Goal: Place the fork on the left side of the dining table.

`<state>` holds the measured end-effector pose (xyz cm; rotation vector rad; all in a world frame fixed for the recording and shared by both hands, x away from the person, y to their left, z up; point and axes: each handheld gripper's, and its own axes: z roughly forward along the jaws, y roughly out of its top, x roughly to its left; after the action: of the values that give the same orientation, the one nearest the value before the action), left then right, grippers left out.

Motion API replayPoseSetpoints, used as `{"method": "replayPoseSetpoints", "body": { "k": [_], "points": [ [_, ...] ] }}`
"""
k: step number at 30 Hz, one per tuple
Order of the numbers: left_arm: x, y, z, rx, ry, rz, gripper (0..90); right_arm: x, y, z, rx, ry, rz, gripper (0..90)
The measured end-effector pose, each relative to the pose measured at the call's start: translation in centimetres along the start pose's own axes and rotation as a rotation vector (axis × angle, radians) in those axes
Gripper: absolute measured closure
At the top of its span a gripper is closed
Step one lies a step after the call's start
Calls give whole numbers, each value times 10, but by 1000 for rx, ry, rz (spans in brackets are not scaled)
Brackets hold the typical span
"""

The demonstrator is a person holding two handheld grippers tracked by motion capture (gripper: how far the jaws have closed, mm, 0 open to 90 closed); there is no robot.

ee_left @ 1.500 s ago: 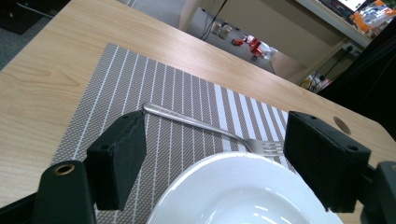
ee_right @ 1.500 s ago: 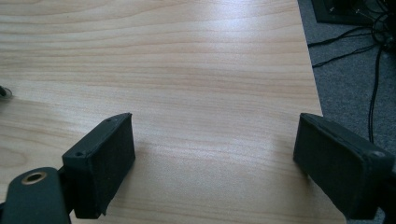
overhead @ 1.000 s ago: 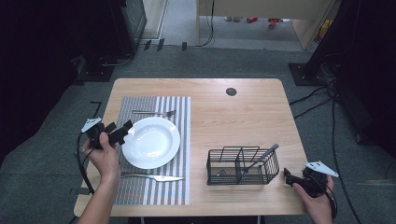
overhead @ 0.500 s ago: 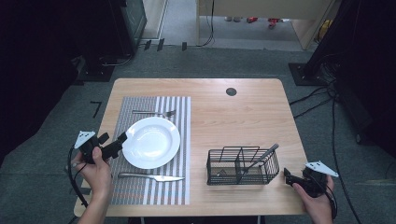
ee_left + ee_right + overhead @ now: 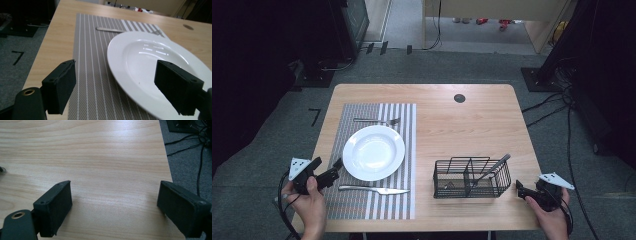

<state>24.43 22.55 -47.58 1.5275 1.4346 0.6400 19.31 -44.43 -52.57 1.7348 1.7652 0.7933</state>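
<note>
Left gripper (image 5: 331, 172) sits in my hand at the lower left of the high view, jaws spread wide with nothing between them — in the left gripper view one pad hangs over the striped placemat (image 5: 95, 75), the other over the near rim of the white plate (image 5: 150, 62). No contact with the plate that I can see. Plate lies flat on the placemat, just right of the jaws in the high view, left-centre of the frame. Knife (image 5: 374, 189) lies on the placemat right below the plate, close to the gripper, its blade pointing right. Fork (image 5: 377, 120) lies above the plate, near the mat's top edge.

Right gripper (image 5: 524, 192) is at the lower right of the high view, jaws also wide apart and holding nothing — bare wooden table (image 5: 100, 157) between the pads in the right gripper view. Just left of it stands the black wire basket (image 5: 472, 177) with a utensil leaning inside; I can't tell which kind. Dark round spot (image 5: 459, 98) sits near the table's upper edge.
</note>
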Motion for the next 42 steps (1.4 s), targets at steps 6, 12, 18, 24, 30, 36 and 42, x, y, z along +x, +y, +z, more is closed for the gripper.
{"method": "replayPoseSetpoints", "body": {
  "k": [6, 12, 18, 24, 30, 36, 42],
  "points": [
    [3, -12, -9, 40, 6, 27, 179, 0, 0, 0, 0, -2, 2, 126],
    [8, -29, -21, 61, 31, 62, 179, 1, 0, 0, 0, -6, 4, 121],
    [10, -43, -24, 107, 38, 86, 179, 1, 0, 0, 1, -8, 7, 117],
    [9, -50, -22, 159, 30, 130, 179, 1, 0, 0, 1, -8, 7, 116],
    [7, -53, -17, 198, 32, 149, 179, 0, 0, 0, 1, -6, 5, 116],
    [3, -55, -13, 269, 49, 194, 162, 0, 0, 0, 1, -5, 5, 116],
    [2, -54, -10, 289, 74, 203, 94, 0, 0, 0, 1, -5, 4, 115]
  ]
}}
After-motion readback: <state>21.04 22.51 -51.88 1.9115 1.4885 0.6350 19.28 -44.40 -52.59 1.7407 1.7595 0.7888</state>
